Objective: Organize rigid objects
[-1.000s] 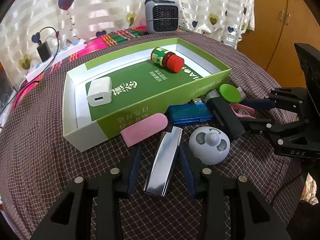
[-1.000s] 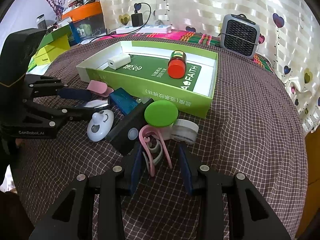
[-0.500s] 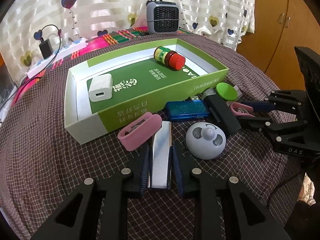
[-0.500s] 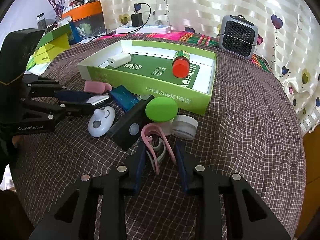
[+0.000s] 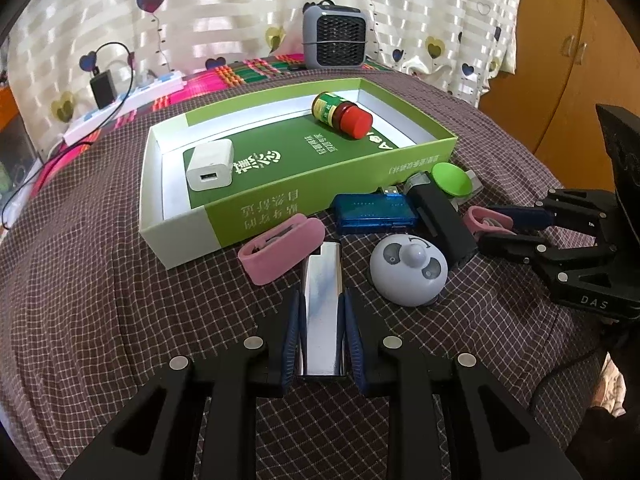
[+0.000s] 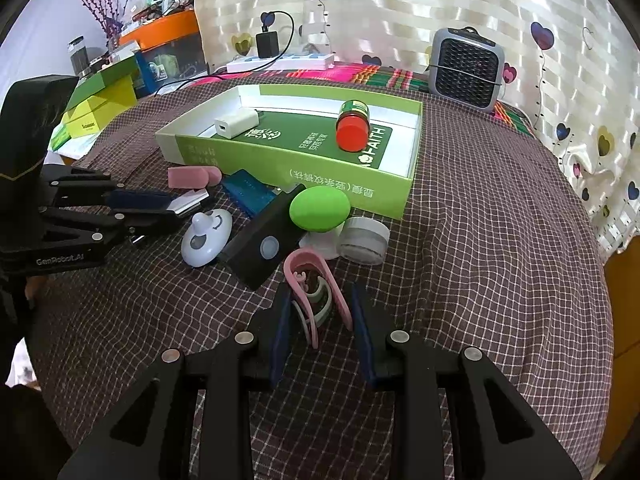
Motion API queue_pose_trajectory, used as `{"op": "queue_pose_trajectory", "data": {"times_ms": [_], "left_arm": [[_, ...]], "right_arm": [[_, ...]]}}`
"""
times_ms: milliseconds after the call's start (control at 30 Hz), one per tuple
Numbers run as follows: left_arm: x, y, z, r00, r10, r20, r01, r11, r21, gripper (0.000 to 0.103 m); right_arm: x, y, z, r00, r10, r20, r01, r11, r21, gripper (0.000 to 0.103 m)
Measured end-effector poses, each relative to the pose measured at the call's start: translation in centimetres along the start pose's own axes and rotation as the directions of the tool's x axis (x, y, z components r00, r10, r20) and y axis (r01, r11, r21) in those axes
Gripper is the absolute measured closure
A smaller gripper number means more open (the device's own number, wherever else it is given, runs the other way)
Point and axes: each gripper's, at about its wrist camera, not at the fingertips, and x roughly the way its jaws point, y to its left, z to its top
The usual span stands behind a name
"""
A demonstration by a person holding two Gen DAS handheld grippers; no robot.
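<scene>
Now both grippers have just been closing: the left gripper (image 5: 320, 332) is clamping the lighter (image 5: 322, 304), the right gripper (image 6: 320, 320) is pinching the pink clip (image 6: 316, 292). Both are still lying on the cloth (image 5: 100, 280) by the box's (image 5: 180, 236) near edge, so lifting them in seems next

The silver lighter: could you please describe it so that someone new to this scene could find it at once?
Start at the big green box on the checked cloth. In front of its near wall lies a cluster of small things; the silver lighter is nearest the camera, clamped between the left gripper pads. It alone is mirror-bright metal, flanked by a pink case and a grey dome.
</scene>
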Motion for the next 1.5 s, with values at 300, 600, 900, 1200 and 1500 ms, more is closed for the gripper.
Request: {"op": "queue_pose_trajectory", "data": {"times_ms": [300, 600, 900, 1200, 1500], "left_arm": [[-0.3, 0.1, -0.2, 1.000, 0.003, 0.001, -0.003, 1.000, -0.017, 0.081], [-1.0, 0.1, -0.6, 1.000, 0.004, 0.015, -0.003, 1.000, -0.031, 0.081], [-1.7, 0.2, -0.6, 0.999, 0.007, 0.033, -0.006, 0.999, -0.040, 0.081], [-2.7, -0.1, -0.2, 0.998, 0.007, 0.055, -0.005, 1.000, -0.029, 0.081], [-3.1, 0.2, 0.6, 0.998, 0.018, 0.065, -0.016, 0.999, -0.035, 0.081]], "right_arm": [[-0.3, 0.1, -0.2, 1.000, -0.002, 0.004, 0.002, 1.000, 0.011, 0.073], [-0.8, 0.2, -0.6, 1.000, -0.001, 0.019, 0.000, 1.000, 0.031, 0.073], [-1.4, 0.3, -0.6, 0.999, 0.002, 0.037, -0.004, 0.999, 0.043, 0.073], [-2.2, 0.1, -0.5, 0.998, -0.003, 0.056, 0.000, 0.999, 0.054, 0.073], [-2.8, 0.0, 0.2, 0.997, -0.007, 0.080, 0.003, 0.998, 0.057, 0.073]]}}
